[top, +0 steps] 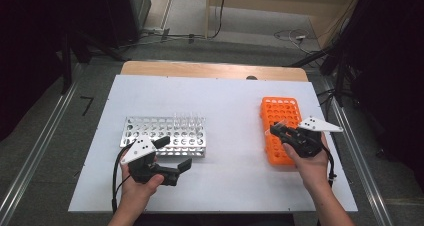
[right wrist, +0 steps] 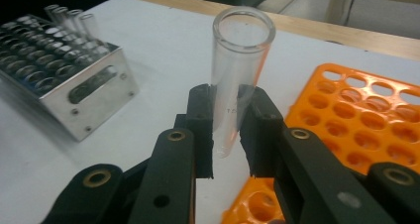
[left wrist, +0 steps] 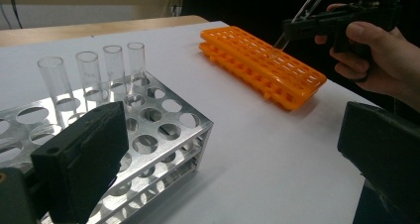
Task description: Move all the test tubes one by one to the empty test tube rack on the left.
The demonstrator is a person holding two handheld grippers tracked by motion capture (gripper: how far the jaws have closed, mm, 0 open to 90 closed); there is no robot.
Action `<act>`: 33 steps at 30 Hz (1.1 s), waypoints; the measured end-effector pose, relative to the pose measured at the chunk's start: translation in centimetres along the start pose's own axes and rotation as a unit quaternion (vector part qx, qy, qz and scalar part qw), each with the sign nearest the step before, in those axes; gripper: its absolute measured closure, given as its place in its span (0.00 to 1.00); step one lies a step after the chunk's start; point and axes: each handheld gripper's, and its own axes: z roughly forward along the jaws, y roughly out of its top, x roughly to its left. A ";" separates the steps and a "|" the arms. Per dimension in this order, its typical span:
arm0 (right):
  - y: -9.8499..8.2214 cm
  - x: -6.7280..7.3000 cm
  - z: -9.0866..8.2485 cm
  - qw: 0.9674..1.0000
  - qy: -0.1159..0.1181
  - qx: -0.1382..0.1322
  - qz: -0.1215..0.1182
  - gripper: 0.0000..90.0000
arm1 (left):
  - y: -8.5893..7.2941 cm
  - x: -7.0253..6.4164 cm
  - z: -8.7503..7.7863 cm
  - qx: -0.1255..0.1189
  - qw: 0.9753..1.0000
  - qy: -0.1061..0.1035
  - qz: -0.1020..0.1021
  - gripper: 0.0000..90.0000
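The work looks to be at an early stage: moving glass tubes between the metal rack (top: 165,134) and the orange rack (top: 280,128). Which way they are travelling cannot be told. Four clear tubes (left wrist: 94,78) are standing upright in one row along the metal rack's far side, and the orange rack's holes are looking empty. The right gripper (right wrist: 228,135) is clamping its fingers (right wrist: 200,120) on one test tube (right wrist: 237,70), holding it tilted, mouth up, over the near end of the orange rack, not yet seated in any hole. The left gripper (top: 172,153) is waiting in front of the metal rack with its fingers (left wrist: 84,154) spread wide and carrying nothing.

Both racks are sitting well apart on a white surface (top: 230,181), laid over a wooden top. Beyond it, grey floor (top: 200,51), trailing cables and dark equipment are framing the scene.
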 end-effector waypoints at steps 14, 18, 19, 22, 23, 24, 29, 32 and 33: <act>-0.9 4.7 -0.1 0.996 0.078 0.010 -0.029 0.82 | 0.4 -1.1 1.0 0.008 1.000 -0.015 0.019 0.00; -1.0 5.9 0.1 0.994 0.097 0.015 -0.042 0.82 | 0.6 -1.4 1.1 0.008 1.000 -0.021 0.021 0.00; -1.0 6.2 0.2 0.994 0.101 0.016 -0.044 0.82 | 0.7 -1.5 1.2 0.006 1.000 -0.022 0.021 0.00; -1.0 7.1 0.4 0.992 0.113 0.019 -0.054 0.82 | 0.9 -1.8 1.3 0.003 0.999 -0.026 0.023 0.00; -1.0 7.4 0.5 0.991 0.117 0.021 -0.056 0.82 | 0.9 -1.9 1.4 0.003 0.999 -0.027 0.023 0.00; -1.1 7.7 0.6 0.991 0.121 0.022 -0.060 0.82 | 1.0 -2.0 1.4 0.003 0.999 -0.028 0.024 0.00; -1.1 8.9 0.9 0.988 0.138 0.027 -0.068 0.82 | 1.2 -2.5 1.7 0.003 0.999 -0.038 0.026 0.00; -1.1 9.6 1.2 0.986 0.146 0.032 -0.073 0.82 | 1.4 -2.8 1.9 0.004 0.999 -0.043 0.028 0.01; -1.2 9.8 1.3 0.985 0.150 0.032 -0.076 0.82 | 1.5 -2.9 2.0 0.002 0.999 -0.045 0.028 0.02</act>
